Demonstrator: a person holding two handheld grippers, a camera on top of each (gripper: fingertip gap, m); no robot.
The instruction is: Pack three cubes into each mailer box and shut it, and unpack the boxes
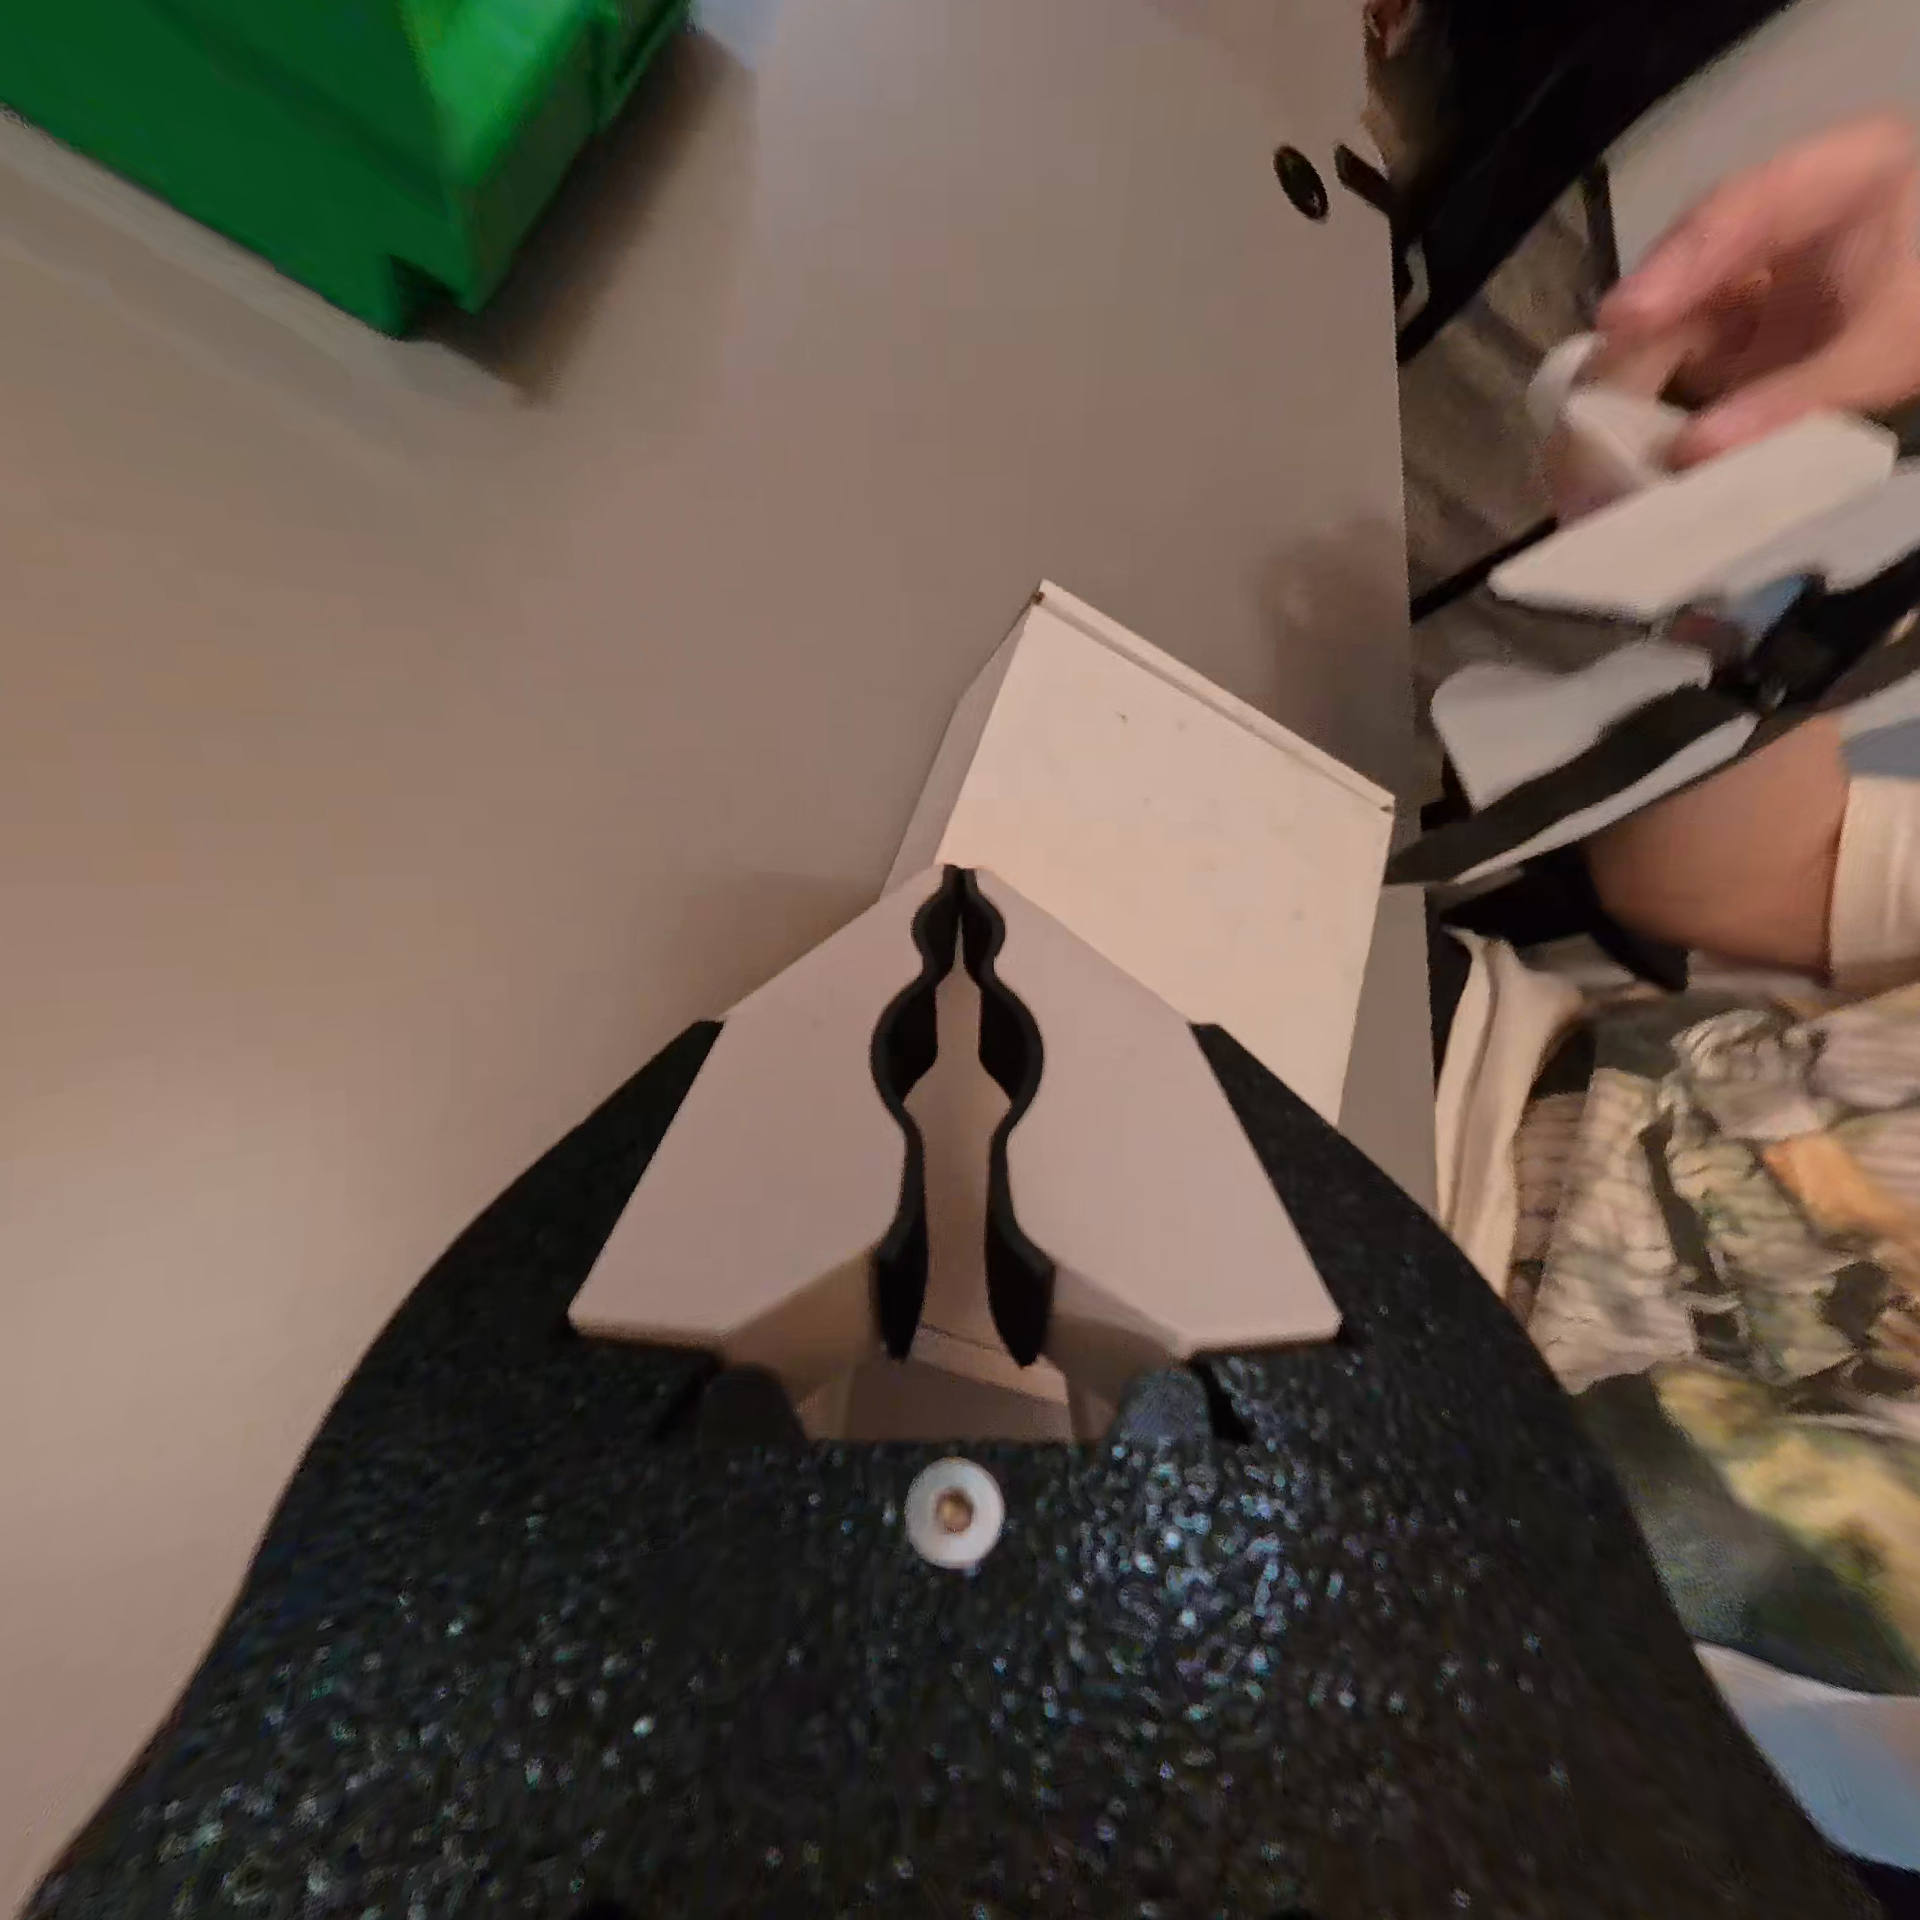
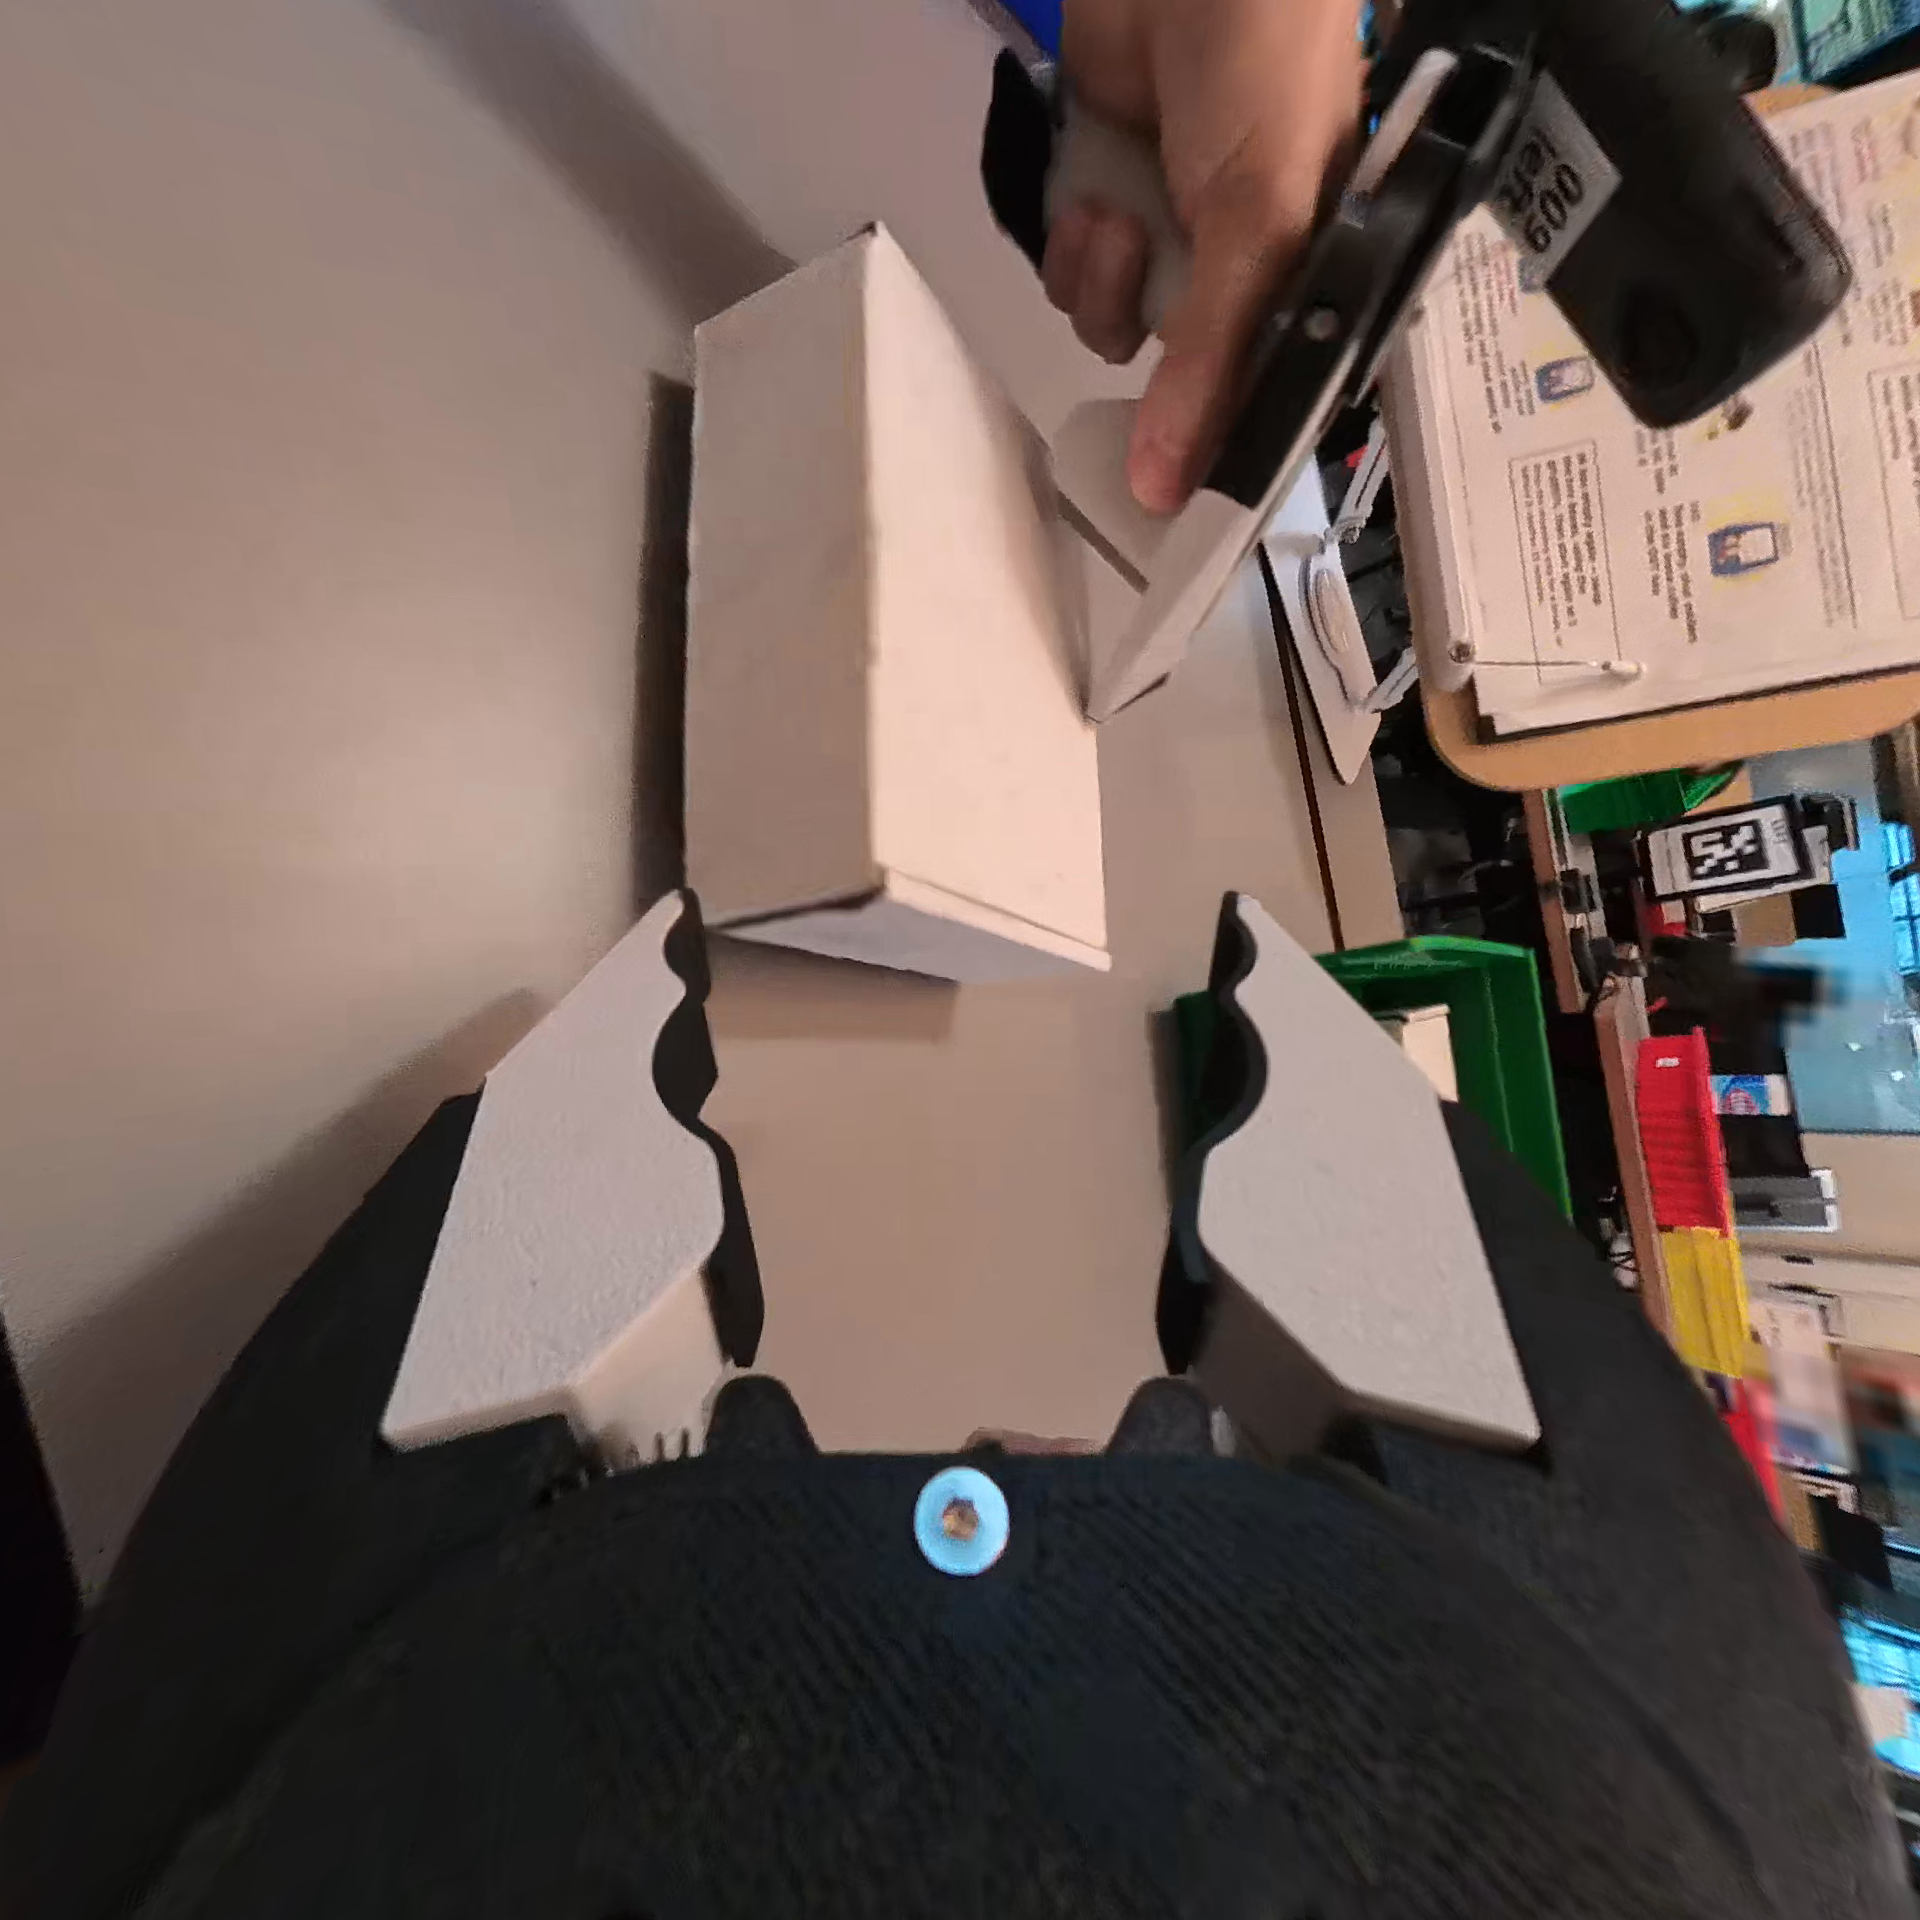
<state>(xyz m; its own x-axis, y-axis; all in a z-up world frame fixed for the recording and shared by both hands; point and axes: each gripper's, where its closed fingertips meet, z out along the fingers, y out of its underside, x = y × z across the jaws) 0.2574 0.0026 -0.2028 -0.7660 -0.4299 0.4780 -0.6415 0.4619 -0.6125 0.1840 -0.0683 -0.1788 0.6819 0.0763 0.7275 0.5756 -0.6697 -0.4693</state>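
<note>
A shut white mailer box (image 2: 883,623) lies on the beige table (image 2: 312,623); no cubes show. My left gripper (image 1: 958,888) is shut, with nothing visible between its fingertips, which rest against the near edge of the box (image 1: 1164,831). In the right wrist view the left gripper (image 2: 1117,686) touches the box's right side, held by a hand (image 2: 1195,208). My right gripper (image 2: 956,925) is open and empty, its fingertips just short of the box's near end. It shows blurred at the right of the left wrist view (image 1: 1470,644).
A green bin (image 1: 312,135) stands on the table at the far left of the left wrist view and also shows in the right wrist view (image 2: 1455,1039). A clipboard with papers (image 2: 1662,468) lies beyond the table edge. The person's arm (image 1: 1714,883) is at the right.
</note>
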